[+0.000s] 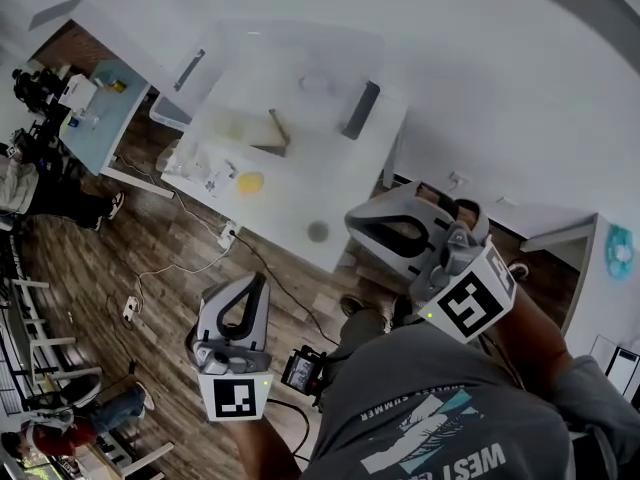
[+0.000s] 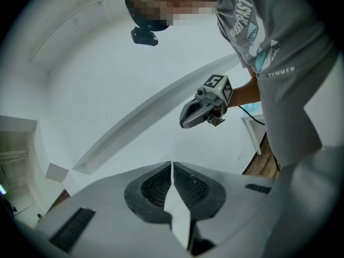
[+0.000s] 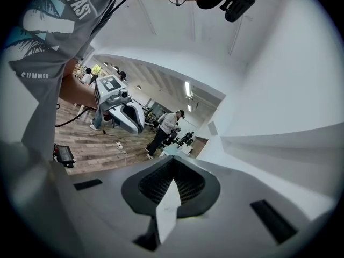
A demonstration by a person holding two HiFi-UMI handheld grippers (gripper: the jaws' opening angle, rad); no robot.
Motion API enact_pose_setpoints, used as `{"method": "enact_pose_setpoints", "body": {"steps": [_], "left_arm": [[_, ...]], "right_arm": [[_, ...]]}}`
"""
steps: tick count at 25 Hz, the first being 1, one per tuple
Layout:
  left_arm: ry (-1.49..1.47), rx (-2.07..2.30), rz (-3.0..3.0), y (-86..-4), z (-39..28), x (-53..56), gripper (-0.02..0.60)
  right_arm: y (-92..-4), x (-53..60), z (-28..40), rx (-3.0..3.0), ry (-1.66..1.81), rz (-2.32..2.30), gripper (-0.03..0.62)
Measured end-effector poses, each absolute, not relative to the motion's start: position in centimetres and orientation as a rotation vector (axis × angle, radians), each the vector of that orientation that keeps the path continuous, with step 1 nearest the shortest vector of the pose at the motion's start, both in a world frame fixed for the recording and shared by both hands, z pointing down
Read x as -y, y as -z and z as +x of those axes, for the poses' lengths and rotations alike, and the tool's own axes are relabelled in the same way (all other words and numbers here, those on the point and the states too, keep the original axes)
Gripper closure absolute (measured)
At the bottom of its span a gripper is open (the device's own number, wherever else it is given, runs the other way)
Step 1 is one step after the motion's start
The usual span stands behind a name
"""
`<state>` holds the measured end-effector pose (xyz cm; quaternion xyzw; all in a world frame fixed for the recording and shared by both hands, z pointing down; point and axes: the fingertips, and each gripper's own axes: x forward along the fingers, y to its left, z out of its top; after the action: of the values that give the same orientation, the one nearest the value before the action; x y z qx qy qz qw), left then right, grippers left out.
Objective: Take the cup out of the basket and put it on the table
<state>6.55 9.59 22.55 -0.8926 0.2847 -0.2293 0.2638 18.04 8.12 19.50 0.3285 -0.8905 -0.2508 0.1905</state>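
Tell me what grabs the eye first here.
The two grippers: the left gripper and right gripper are both shut and empty, close to the person's torso over a wooden floor. Beyond them stands a white table with a translucent basket on it.

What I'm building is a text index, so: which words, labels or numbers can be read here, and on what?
"WEST": grey T-shirt, upside down in the head view.
"SUMMER": same T-shirt, both gripper views.
"COAST", second letter unclear: same T-shirt, right gripper view.
Marker cubes: square patterns only, no words.
Things on the white table: too small to read.
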Motion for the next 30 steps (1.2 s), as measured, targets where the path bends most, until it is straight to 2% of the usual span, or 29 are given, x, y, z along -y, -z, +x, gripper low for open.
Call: {"method": "enact_pose_setpoints", "body": {"steps": [12, 16, 30], "left_arm": [[0.482, -0.747, -2.416, -21.4, 2.3, -3.2, 0.557], [0.527, -0.739, -2.429, -22.6, 1.2, -0.8, 0.557], [0.584, -0.862, -2.380, -20.7, 3.1, 8.6, 0.557]], "right_arm": [[-18.3, -2.2, 13.6, 2.424, 0.756, 0.935, 0.588], [-19.1, 0.0, 12.6, 2.410, 0.717, 0.927, 0.588], [-18.6, 10.9, 12.0, 2.569, 0.754, 0.748, 0.588]]}}
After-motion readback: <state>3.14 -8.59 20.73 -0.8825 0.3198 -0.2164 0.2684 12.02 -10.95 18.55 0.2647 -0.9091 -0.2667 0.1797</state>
